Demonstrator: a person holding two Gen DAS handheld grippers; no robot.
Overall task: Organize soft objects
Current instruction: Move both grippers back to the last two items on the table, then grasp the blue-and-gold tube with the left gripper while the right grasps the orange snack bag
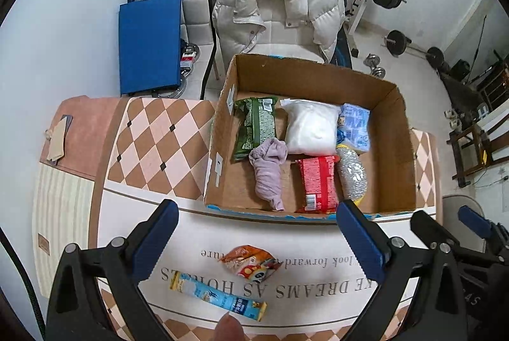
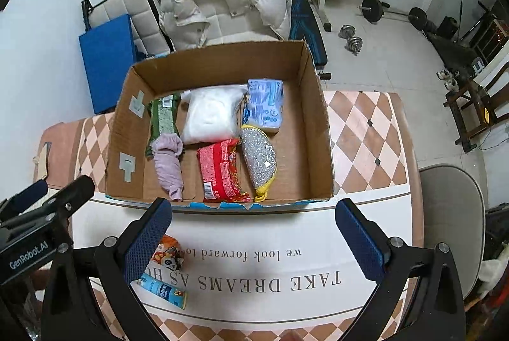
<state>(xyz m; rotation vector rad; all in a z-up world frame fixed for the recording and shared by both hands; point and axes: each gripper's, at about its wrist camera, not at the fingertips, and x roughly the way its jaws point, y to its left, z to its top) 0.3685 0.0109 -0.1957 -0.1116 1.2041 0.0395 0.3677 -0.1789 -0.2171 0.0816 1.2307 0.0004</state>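
A cardboard box (image 1: 394,150) (image 2: 315,134) stands on the table. It holds a green packet (image 1: 256,126), a white bag (image 1: 310,127), a blue pack (image 1: 354,126), a lilac cloth (image 1: 268,174), a red packet (image 1: 318,183) and a silver sponge (image 1: 351,175). An orange snack bag (image 1: 251,261) (image 2: 167,252) and a light blue tube pack (image 1: 219,296) (image 2: 163,290) lie on the table in front of the box. My left gripper (image 1: 254,239) is open above them. My right gripper (image 2: 254,232) is open and empty to their right.
The table (image 2: 366,131) has a checkered cloth with printed text. A white puffer jacket (image 1: 280,6) hangs on a chair behind the box. A blue pad (image 1: 148,41), weights (image 2: 350,38) and a grey chair (image 2: 451,213) surround the table.
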